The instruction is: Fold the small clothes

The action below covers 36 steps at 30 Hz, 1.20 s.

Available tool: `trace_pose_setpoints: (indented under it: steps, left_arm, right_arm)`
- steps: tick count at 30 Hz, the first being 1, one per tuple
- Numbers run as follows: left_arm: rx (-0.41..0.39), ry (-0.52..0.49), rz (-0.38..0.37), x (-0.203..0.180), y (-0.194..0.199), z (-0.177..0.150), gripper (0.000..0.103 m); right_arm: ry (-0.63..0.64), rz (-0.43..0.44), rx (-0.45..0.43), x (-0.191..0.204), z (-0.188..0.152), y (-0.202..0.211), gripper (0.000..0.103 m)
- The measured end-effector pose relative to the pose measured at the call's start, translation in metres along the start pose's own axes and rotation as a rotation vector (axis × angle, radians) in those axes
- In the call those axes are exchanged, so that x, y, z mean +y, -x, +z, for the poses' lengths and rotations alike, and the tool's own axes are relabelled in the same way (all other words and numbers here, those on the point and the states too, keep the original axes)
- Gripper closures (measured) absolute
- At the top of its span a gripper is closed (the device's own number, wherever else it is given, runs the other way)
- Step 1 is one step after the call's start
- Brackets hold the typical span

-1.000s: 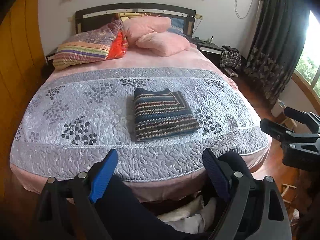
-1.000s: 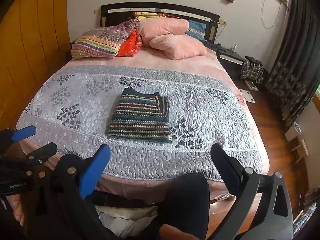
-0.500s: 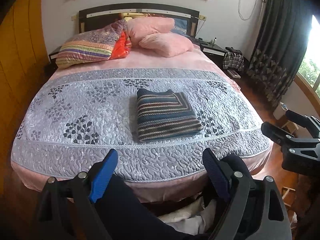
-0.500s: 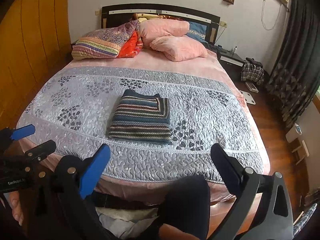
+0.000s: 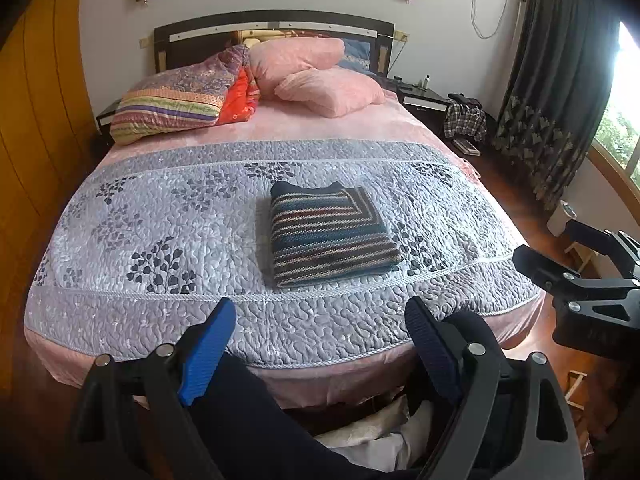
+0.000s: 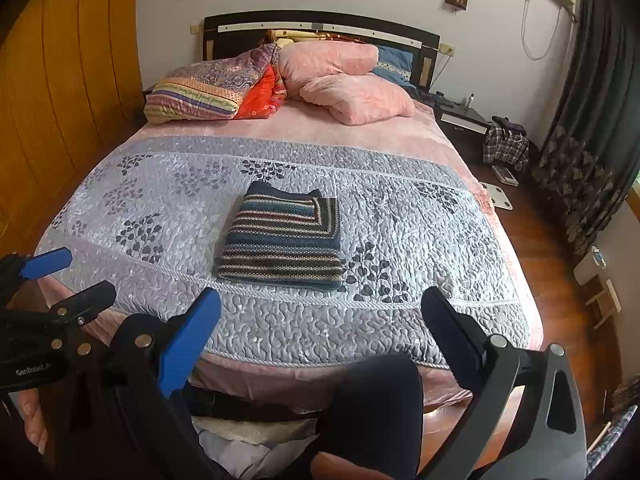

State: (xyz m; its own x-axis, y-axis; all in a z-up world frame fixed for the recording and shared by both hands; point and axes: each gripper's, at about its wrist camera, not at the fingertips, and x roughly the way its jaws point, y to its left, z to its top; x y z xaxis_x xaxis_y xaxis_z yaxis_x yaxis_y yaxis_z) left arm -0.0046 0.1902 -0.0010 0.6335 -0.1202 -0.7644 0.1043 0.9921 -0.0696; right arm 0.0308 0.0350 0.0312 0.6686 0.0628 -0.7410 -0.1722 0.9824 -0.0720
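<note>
One garment: a striped knit sweater (image 5: 330, 234), folded into a neat rectangle with its dark collar edge toward the headboard.
Sweater place: flat on the grey quilted bedspread (image 5: 160, 216), near the middle of the bed and toward its foot; nothing touches it.
Seen from the right wrist: the same sweater (image 6: 284, 240) lies on the bedspread (image 6: 420, 240), ahead and a little left of centre.
Left gripper (image 5: 320, 344): held low off the foot of the bed, well apart from the sweater; jaws spread wide, blue pad on the left finger, nothing between them.
Right gripper (image 6: 320, 340): also back from the bed's foot edge, jaws wide apart and holding nothing.
Each from the other's camera: right gripper (image 5: 560, 256) at the right border of the left view; left gripper (image 6: 68, 276) at the left border of the right view, a hand (image 6: 34, 420) under it.
Person: dark-clad legs (image 6: 372, 412) below the grippers.
Head of bed: pink pillows (image 5: 320, 80) and a striped patterned pillow (image 5: 176, 104) against a dark headboard (image 5: 272, 24).
Right of bed: nightstand (image 5: 424, 98), plaid cloth (image 5: 466, 120) on the floor, dark curtain (image 5: 560, 80).
</note>
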Motion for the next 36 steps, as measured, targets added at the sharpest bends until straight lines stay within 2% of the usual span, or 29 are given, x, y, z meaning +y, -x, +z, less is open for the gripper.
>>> trace_pose_setpoints:
  steps: [36]
  left_arm:
    - [0.008,0.019,-0.005,-0.0046,-0.0002,0.0,0.016]
  right_arm:
    - [-0.02,-0.001,-0.001,0.007,0.002,-0.0077,0.003]
